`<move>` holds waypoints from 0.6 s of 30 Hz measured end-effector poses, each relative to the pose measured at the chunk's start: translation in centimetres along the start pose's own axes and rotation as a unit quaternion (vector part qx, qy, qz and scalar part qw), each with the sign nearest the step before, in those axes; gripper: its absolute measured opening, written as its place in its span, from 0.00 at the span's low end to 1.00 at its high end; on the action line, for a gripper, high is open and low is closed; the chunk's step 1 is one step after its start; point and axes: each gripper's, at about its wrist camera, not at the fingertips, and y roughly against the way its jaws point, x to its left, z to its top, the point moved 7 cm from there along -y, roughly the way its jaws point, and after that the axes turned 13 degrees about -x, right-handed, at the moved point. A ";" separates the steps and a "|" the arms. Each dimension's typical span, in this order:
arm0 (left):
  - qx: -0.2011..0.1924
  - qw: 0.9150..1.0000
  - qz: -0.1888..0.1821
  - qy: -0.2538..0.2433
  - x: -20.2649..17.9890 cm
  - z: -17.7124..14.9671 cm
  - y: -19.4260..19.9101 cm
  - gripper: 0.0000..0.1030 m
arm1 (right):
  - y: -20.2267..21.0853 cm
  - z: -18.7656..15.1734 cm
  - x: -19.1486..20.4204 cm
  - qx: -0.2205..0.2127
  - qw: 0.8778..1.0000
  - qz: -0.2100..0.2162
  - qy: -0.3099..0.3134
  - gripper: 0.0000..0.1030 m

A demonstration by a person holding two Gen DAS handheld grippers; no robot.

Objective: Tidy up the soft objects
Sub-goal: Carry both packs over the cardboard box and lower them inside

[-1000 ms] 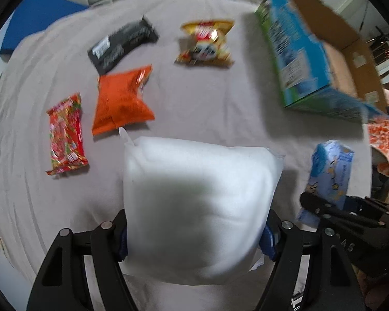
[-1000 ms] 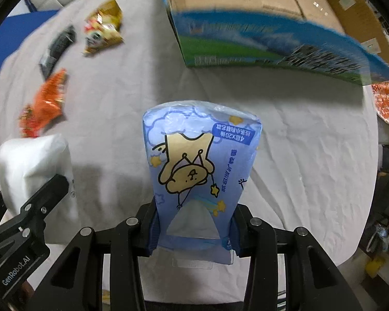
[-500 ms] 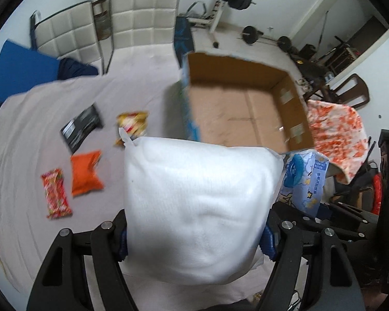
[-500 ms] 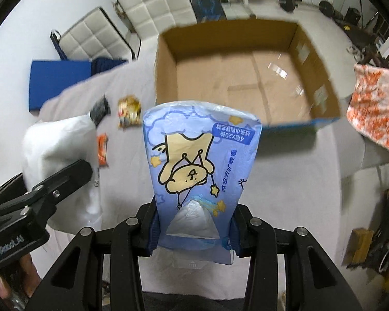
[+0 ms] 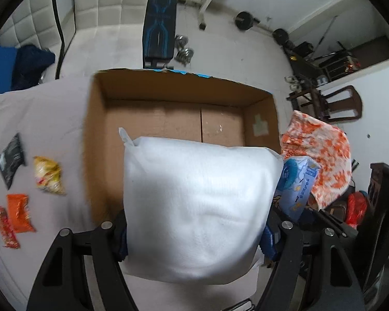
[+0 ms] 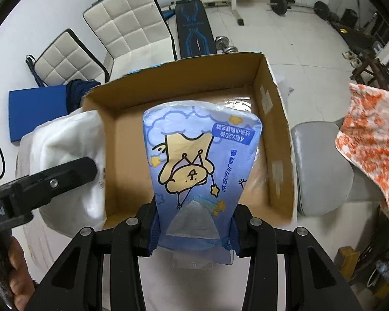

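My left gripper (image 5: 194, 235) is shut on a white soft pack (image 5: 197, 207) and holds it above the near edge of an open cardboard box (image 5: 179, 119). My right gripper (image 6: 193, 230) is shut on a blue tissue pack with a cartoon bear (image 6: 199, 160), held over the same box (image 6: 275, 140). The white pack also shows at the left of the right wrist view (image 6: 70, 155), and the blue pack at the right of the left wrist view (image 5: 298, 184). The box looks empty inside.
Several snack packets lie on the grey tablecloth left of the box: black (image 5: 10, 158), yellow (image 5: 48, 178), orange (image 5: 19, 212), red (image 5: 4, 228). An orange-patterned cloth (image 5: 321, 155) hangs right of the box. White chairs (image 6: 127, 20) and gym gear stand behind.
Both grippers have risen and moved forward with their packs, from low over the table to above the open box. The box interior has come into view below them.
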 end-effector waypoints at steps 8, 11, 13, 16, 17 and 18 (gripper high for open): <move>0.052 0.998 0.025 0.021 0.0 4.2 -11.3 0.71 | -10.3 4.1 -3.1 0.038 0.998 -0.023 0.034 0.44; 0.069 0.996 0.027 0.043 0.8 4.6 -14.1 0.71 | -12.8 4.8 -3.7 0.054 0.997 -0.026 0.043 0.44; 0.074 0.996 0.030 0.050 1.1 4.9 -15.5 0.71 | -14.4 5.1 -4.0 0.064 0.996 -0.026 0.049 0.45; 0.081 0.995 0.030 0.051 1.2 5.1 -17.3 0.73 | -16.2 5.7 -4.0 0.074 0.995 -0.034 0.062 0.48; 0.088 0.994 0.024 0.054 1.1 5.0 -17.8 0.73 | -16.7 5.8 -4.1 0.076 0.994 -0.037 0.066 0.48; 0.094 0.994 0.022 0.058 1.1 4.9 -18.2 0.73 | -17.0 6.0 -4.1 0.079 0.994 -0.034 0.062 0.51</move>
